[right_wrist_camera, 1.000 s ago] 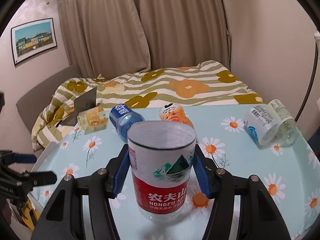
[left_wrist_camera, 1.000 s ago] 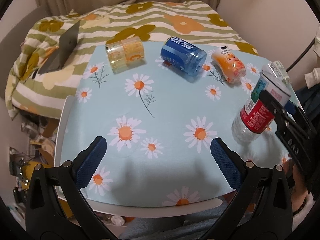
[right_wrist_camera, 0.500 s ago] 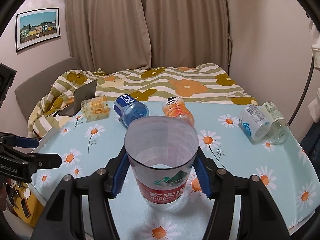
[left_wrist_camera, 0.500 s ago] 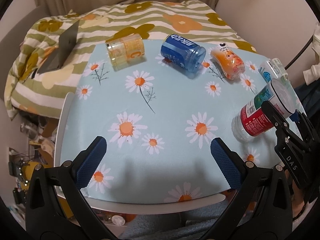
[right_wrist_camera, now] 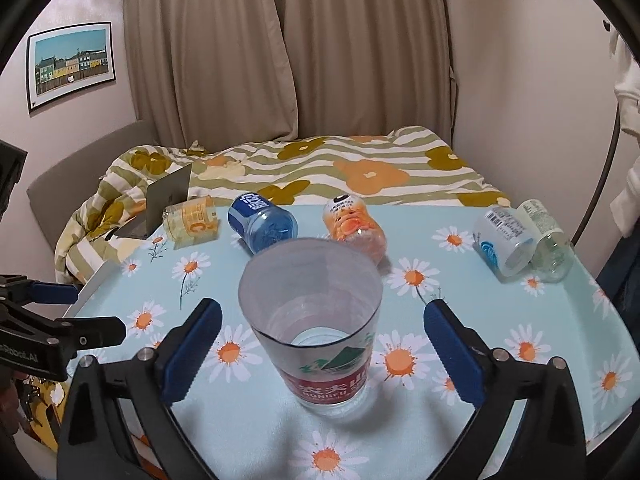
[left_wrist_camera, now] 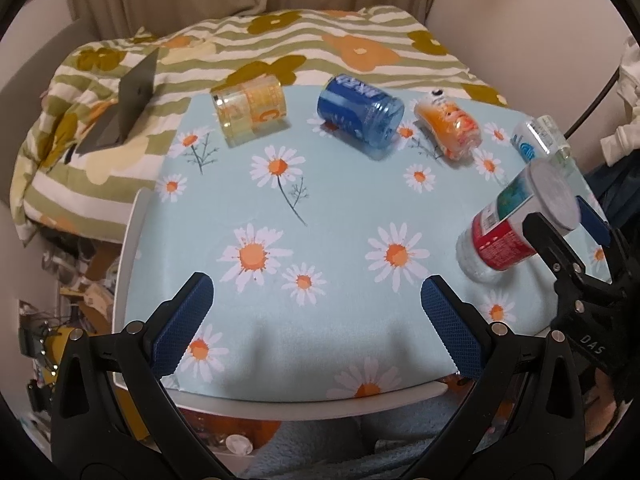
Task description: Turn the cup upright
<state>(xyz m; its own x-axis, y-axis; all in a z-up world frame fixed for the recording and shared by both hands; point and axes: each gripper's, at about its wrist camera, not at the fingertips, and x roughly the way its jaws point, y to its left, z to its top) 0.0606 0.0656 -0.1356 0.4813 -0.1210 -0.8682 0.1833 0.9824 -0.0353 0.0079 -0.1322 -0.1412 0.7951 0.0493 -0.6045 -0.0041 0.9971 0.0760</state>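
Looking from left wrist: left gripper [left_wrist_camera: 316, 312] hangs over the near edge of the daisy-print blue table [left_wrist_camera: 320, 208], blue-padded fingers wide apart, holding nothing.
Cup, same view: clear plastic cup with red-and-green label [left_wrist_camera: 514, 224] near the table's right edge, between the right gripper's [left_wrist_camera: 568, 216] fingers.
Far edge: yellow jar [left_wrist_camera: 250, 110], blue cup [left_wrist_camera: 360, 110], orange bottle [left_wrist_camera: 448, 130], all lying down.
Looking from right wrist: cup [right_wrist_camera: 316, 320] stands upright, mouth up, near the front edge.
Right gripper: [right_wrist_camera: 320, 344] fingers spread apart either side of the cup, clear of it.
Right corner: white-labelled cup [right_wrist_camera: 502, 240] beside a clear jar [right_wrist_camera: 548, 240], both on their sides.
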